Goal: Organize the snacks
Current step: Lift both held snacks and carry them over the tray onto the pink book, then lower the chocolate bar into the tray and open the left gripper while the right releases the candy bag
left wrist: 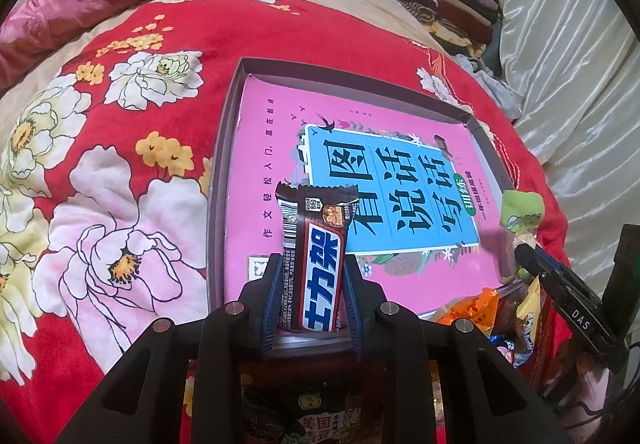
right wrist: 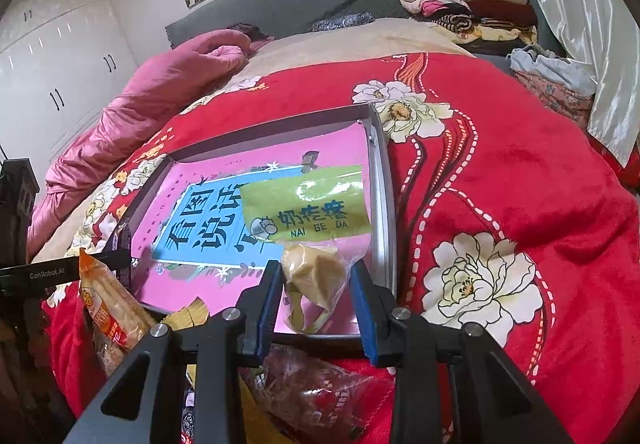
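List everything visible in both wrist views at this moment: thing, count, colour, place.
chocolate bar: one, brown wrapper with blue and white label, held over the tray's near edge.
milk-curd snack bag: one, green label on clear plastic, held over the tray's right side.
tray: one, dark-rimmed, on the blanket.
book: one, pink cover with blue panel, lying in the tray.
loose snack packets: several, orange, yellow and red, in front of the tray.
blanket: one, red with flowers, covering the bed.
quilt: one, pink, bunched far left.
folded clothes: one stack, mixed colours, by the headboard.
left tool: black, blue pads, gripping the bar.
right tool: black, blue pads, gripping the bag.
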Available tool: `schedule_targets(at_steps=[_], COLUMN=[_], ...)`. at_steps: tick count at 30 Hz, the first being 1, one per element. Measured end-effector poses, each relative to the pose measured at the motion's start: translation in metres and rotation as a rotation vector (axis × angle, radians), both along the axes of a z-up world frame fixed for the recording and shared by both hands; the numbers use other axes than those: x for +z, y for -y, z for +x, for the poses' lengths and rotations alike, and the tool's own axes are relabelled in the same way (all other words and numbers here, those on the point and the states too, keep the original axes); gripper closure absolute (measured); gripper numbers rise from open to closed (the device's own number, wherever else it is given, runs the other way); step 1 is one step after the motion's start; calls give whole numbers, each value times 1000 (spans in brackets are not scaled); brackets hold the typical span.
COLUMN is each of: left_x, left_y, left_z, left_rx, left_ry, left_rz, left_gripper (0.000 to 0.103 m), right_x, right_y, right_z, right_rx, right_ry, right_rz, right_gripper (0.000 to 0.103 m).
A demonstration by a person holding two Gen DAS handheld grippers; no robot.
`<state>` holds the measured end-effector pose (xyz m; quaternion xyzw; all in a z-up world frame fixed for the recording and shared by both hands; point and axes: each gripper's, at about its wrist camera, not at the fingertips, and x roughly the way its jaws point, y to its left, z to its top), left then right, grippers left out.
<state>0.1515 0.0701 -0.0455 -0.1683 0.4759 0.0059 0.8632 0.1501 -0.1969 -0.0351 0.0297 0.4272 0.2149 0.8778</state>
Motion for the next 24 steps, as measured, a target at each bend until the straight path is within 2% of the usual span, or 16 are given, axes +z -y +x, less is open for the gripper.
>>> schedule_targets(at_steps=[24], left_x=[2], left_y=[-5], left_z=[-1], left_rx=[13], left_ry=[15], left_rz=[-14], left_gripper=[73], right_x=[3], right_y=[12], right_z=[0], right_rx=[-46], right_ry=[-3], right_rz=[47], right_gripper=[66])
